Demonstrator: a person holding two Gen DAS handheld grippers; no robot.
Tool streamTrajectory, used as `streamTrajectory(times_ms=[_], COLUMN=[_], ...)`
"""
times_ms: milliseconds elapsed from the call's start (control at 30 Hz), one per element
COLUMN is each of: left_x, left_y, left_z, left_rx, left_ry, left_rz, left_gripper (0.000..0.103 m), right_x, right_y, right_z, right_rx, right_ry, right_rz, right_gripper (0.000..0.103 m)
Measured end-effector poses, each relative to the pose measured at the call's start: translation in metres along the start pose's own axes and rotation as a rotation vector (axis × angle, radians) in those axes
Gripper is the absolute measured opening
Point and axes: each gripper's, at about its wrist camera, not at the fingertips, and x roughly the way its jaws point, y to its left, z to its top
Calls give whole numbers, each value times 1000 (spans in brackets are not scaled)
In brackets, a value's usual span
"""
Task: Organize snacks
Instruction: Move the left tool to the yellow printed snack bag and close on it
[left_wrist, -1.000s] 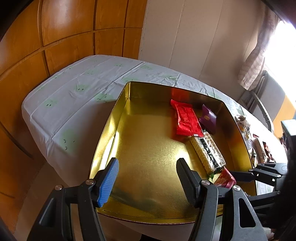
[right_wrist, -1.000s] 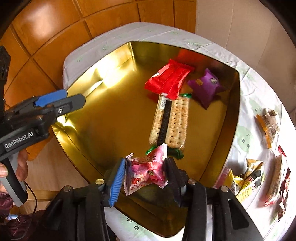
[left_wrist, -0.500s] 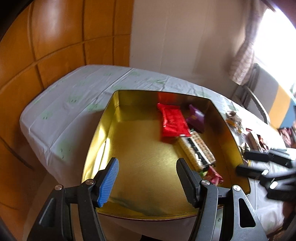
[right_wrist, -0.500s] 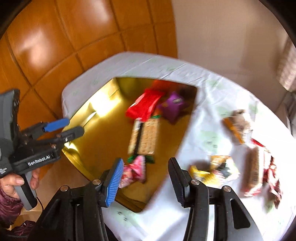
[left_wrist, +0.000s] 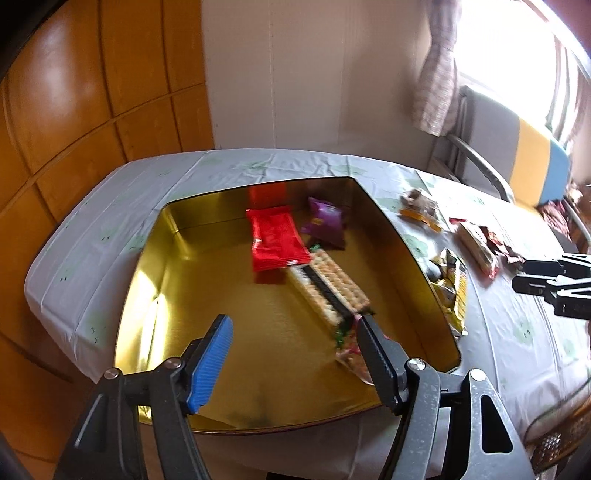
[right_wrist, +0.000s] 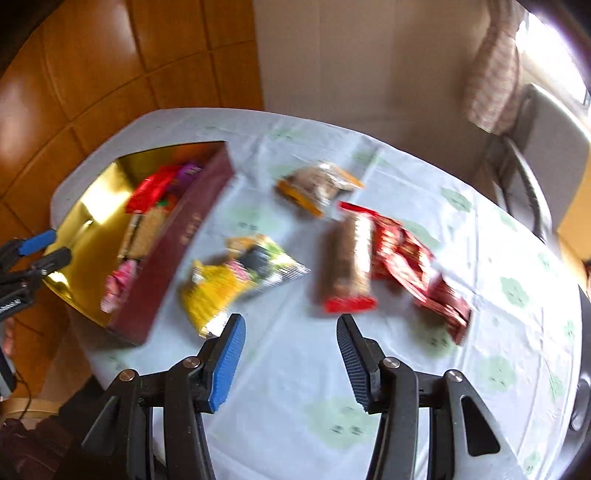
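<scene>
The right hand-held gripper (right_wrist: 290, 354) hung above the table (right_wrist: 424, 369) with its fingers spread and nothing between them. Ahead of it and slightly left lay a yellow snack bag (right_wrist: 236, 280); straight ahead lay a brown cracker pack (right_wrist: 349, 258), touching a red packet (right_wrist: 413, 266) to its right, with an orange-edged pouch (right_wrist: 317, 184) farther off. The gold tin (right_wrist: 77, 236) stood well to its left. The left hand-held gripper (left_wrist: 295, 358), also spread and empty, hovered over the tin's near edge; ahead of it inside were a red wrapper (left_wrist: 275, 236), a purple bag (left_wrist: 327, 225), a cracker sleeve (left_wrist: 328, 291) and a pink candy pack (left_wrist: 351, 354) partly hidden by its right finger.

The step in hand looked like fetching the next loose snack. The yellow bag, nearest, seemed the sensible pick: the fingers should straddle its narrow width, close on the crimped body rather than a slippery corner, and lift clear of the tin wall before releasing beside the packs already inside.
</scene>
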Motion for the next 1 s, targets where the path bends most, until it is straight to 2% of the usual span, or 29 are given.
streamTrajectory(times_ms=[367,467,633,733,1000], left_x=[-2,-3,-2,-3,-4], left_y=[-34,-39,-50,-60,-80], left_z=[-1,-1,-2,-3,-4], left_rx=[81,92,128,162,218], left_ry=[-2,-4,0,-5,-11], left_rz=[-10,-6,2,9,19], left_gripper=[70,70,70,70,70], right_x=[5,9,19,18,13], right_y=[-60,-91,-126,-134,-129], right_z=[-24,-33,-40,-39,-39], right_rx=[-20,34,180,236,228], right_ry=[39,50,103,115,103], right_rz=[-172,-210,-238,-206,-195], right_gripper=[53,53,53,53,53])
